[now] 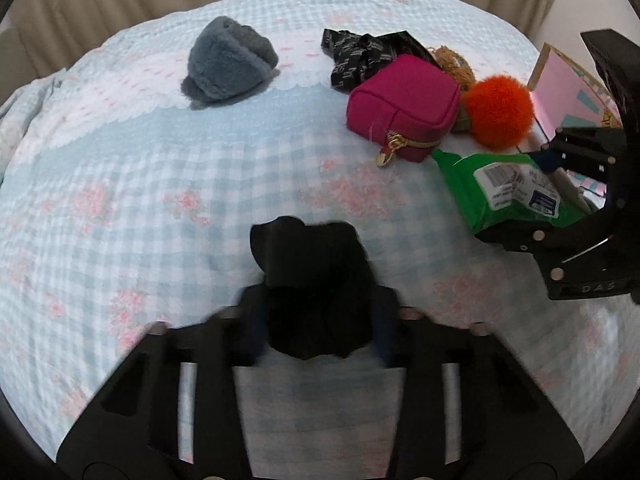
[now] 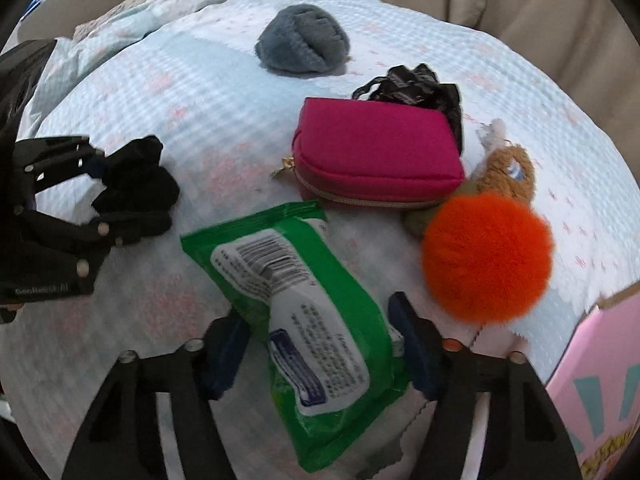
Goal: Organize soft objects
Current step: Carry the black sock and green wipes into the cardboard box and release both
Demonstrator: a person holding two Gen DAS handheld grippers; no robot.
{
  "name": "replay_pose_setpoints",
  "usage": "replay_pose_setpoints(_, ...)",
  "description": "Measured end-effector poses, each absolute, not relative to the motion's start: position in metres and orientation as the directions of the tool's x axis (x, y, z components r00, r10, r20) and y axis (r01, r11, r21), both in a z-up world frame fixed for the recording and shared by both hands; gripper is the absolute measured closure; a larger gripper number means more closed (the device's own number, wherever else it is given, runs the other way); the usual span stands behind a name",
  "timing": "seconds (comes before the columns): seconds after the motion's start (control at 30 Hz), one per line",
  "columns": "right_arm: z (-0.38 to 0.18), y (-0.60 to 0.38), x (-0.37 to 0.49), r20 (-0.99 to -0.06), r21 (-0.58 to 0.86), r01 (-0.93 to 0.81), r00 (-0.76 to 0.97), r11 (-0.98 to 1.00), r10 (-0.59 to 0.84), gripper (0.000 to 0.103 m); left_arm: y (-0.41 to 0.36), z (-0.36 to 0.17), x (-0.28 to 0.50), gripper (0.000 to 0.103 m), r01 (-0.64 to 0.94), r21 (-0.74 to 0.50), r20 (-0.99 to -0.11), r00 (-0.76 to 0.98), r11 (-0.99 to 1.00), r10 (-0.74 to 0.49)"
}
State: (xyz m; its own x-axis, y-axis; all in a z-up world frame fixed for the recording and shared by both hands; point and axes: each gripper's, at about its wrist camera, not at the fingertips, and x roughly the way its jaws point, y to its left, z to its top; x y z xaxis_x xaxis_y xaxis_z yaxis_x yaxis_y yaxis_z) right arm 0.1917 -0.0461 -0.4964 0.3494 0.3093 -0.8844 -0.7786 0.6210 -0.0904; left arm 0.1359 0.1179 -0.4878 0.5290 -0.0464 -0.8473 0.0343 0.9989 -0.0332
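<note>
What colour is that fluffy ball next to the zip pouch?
The fluffy ball is bright orange, seen best in the right wrist view, beside the magenta zip pouch.

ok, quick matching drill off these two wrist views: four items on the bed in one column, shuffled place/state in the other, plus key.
Things:
1. black fabric bundle
2. green wipes pack
3. grey fluffy item
4. orange pom-pom

Places/states:
A. lying alone at the far side of the bedspread, apart from the pile
B. squeezed between the left gripper fingers
C. between the right gripper fingers, barcode side up
D. beside the magenta zip pouch, against a brown plush toy

Pairs: 1-B, 2-C, 3-A, 4-D
</note>
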Motion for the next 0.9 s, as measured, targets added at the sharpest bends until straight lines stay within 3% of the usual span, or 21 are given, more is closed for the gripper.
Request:
replay_pose_setpoints(0.07,-0.494,-0.05,0.188,-0.876,-0.084,-0.758,0.365,0.646,0.314,0.049,0.115,-0.486,0.138,0.086,0.045,-0.033,-0.849,0.526,0.998,-0.051)
replay_pose_setpoints(0.2,-0.487,-0.057,0.185,-0.865,-0.06,-0.709,0.388,0.703,0.318,0.057,0.113,-0.484,0.14,0.088,0.045,-0.033,-0.853,0.519,0.998,-0.052)
replay_pose_setpoints(0.43,-0.446,-0.077,0.178,-0.84,0.017,-0.605,0.422,0.796,0.34,0.058,0.112,-0.444,0.14,0.088,0.029,-0.054,-0.839,0.54,0.998,-0.061)
replay_pose_setpoints(0.9,-0.266,-0.147,0.145,-0.745,0.14,-0.38,0.568,0.914,0.35,0.059,0.064,-0.27,0.155,0.088,0.066,-0.069,-0.788,0.608,0.995,-0.095)
